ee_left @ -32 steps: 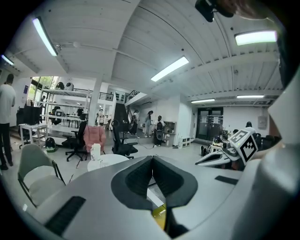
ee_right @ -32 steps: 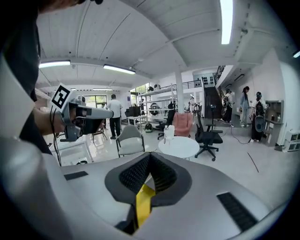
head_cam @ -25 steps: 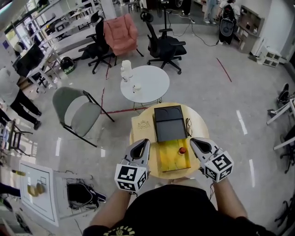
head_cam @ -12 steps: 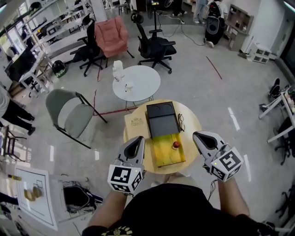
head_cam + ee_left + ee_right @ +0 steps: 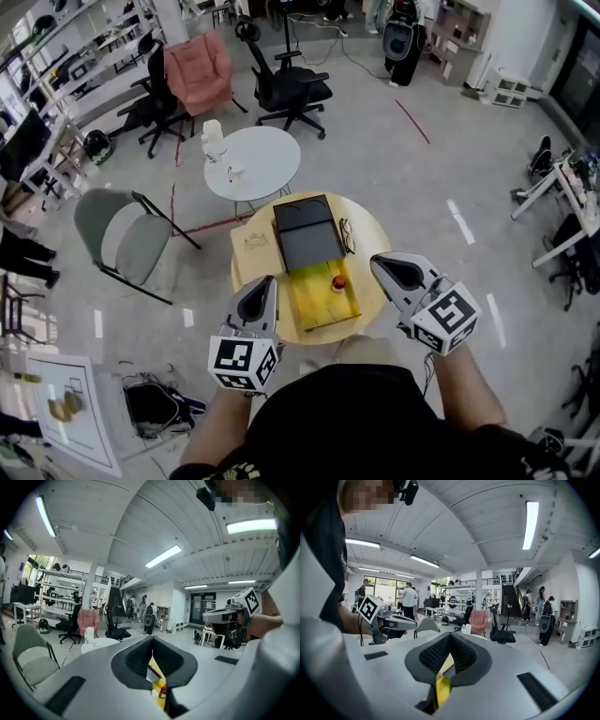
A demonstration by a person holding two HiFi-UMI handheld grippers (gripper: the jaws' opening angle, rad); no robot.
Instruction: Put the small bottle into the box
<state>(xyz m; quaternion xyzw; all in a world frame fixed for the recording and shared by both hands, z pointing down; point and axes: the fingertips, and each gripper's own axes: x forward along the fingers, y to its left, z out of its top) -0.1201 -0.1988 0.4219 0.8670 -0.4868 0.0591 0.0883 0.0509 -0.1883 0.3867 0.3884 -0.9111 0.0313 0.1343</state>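
Observation:
The small brown bottle (image 5: 337, 281) with a red cap stands on a yellow board (image 5: 314, 302) on the round wooden table (image 5: 367, 232). Just behind it lies the open black box (image 5: 305, 236). My left gripper (image 5: 267, 280) hovers at the board's left edge, shut and empty. Right of the bottle and apart from it, my right gripper (image 5: 376, 262) is also shut with nothing in it. The left gripper view shows the bottle (image 5: 162, 692) low beneath the closed jaws (image 5: 152, 638). In the right gripper view only the yellow board (image 5: 442, 688) shows under the shut jaws (image 5: 450, 636).
A pair of glasses (image 5: 347, 236) lies right of the box, and a tan card (image 5: 251, 246) lies left of it. Beyond stands a white round table (image 5: 267, 164) with a jug and cup. A grey folding chair (image 5: 117, 234) is at the left, office chairs farther back.
The right gripper has risen and now sits further right of the board. The left gripper has shifted slightly. The table has drifted left in the head view. Both stay shut.

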